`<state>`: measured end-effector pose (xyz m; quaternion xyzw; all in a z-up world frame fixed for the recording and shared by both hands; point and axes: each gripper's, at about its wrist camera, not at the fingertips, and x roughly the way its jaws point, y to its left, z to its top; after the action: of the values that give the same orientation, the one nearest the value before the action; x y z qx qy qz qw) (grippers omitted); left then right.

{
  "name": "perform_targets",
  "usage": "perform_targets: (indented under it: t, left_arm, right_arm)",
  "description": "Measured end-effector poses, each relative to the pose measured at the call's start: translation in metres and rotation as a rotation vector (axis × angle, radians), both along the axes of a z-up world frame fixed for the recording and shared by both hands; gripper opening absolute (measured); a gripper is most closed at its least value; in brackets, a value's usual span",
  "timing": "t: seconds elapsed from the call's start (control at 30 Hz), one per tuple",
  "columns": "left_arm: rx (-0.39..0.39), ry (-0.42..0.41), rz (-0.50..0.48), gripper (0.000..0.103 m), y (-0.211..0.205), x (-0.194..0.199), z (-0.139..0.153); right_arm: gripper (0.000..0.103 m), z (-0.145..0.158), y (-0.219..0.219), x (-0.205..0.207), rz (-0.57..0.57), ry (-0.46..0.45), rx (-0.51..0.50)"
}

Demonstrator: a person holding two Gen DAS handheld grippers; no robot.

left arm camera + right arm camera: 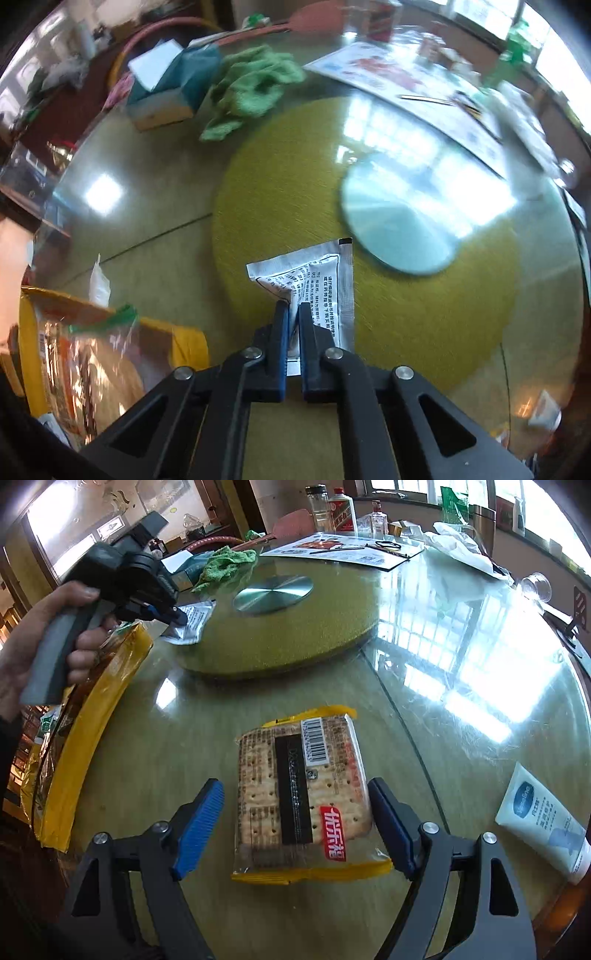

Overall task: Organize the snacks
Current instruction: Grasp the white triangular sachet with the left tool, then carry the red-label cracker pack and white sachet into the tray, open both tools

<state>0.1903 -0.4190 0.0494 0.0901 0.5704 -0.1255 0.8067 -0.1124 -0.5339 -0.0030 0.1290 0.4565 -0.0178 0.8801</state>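
My left gripper [291, 308] has its fingers [279, 332] pinched tight on the near edge of a small silver sachet [314, 273], which lies on the near-left rim of the yellow turntable [424, 332] at the middle of the glass-topped bench [461, 686]. From the right wrist view I see the hand [44, 646] holding that tool low over the sachet, beside a large yellow snack bag [85, 731] at the bench's left edge.

My right gripper [295, 823] hangs with its fingers spread about as wide as they go, one on each side of a cracker pack [301, 794] and holding nothing. The right pad looks very close to the pack's edge; I cannot tell whether it touches.

I judge the step in hand to be picking up loose items for sorting: the sachet is gripped but not yet lifted. Next I would raise it cleanly off the turntable, then lower and close the right fingers across the pack's width.

The sachet is flat, crinkled foil printed with black text. The cracker pack is a clear wrapper with yellow end seals, showing square biscuits, a barcode and a red label, lying flat on the near bench. A white lotion tube [543, 819] lies to the near right.
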Motion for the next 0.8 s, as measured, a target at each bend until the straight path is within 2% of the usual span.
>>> perform_targets:
  t: [0.03, 0.1, 0.27, 0.43, 0.57, 0.63, 0.8]
  left_arm:
    - [-0.025, -0.008, -0.018, 0.002, 0.0, -0.012, 0.008]
    - [-0.076, -0.014, -0.049, 0.002, 0.003, -0.033, 0.021]
    - [-0.256, -0.012, -0.121, 0.002, 0.04, -0.107, 0.057]
    - [-0.437, -0.013, -0.098, 0.002, 0.094, -0.156, 0.083]
    - [-0.497, -0.07, -0.025, 0.002, 0.156, -0.18, 0.097]
    - [-0.493, -0.103, 0.032, 0.002, 0.189, -0.185, 0.1]
    - [-0.487, -0.114, 0.176, 0.002, 0.25, -0.169, 0.089]
  right_arm:
    - [0.08, 0.0, 0.0, 0.001, -0.003, -0.001, -0.002]
    - [0.071, 0.0, 0.002, 0.001, -0.009, 0.0, -0.024]
    - [0.069, 0.001, 0.001, -0.001, -0.015, -0.001, -0.044]
    - [0.069, 0.001, 0.005, -0.009, -0.025, -0.004, -0.041]
    - [0.068, 0.002, 0.004, -0.016, -0.041, -0.02, 0.034]
    - [0.068, 0.007, 0.008, -0.019, -0.032, -0.041, 0.083]
    - [0.068, 0.038, 0.047, -0.023, 0.059, -0.127, 0.112]
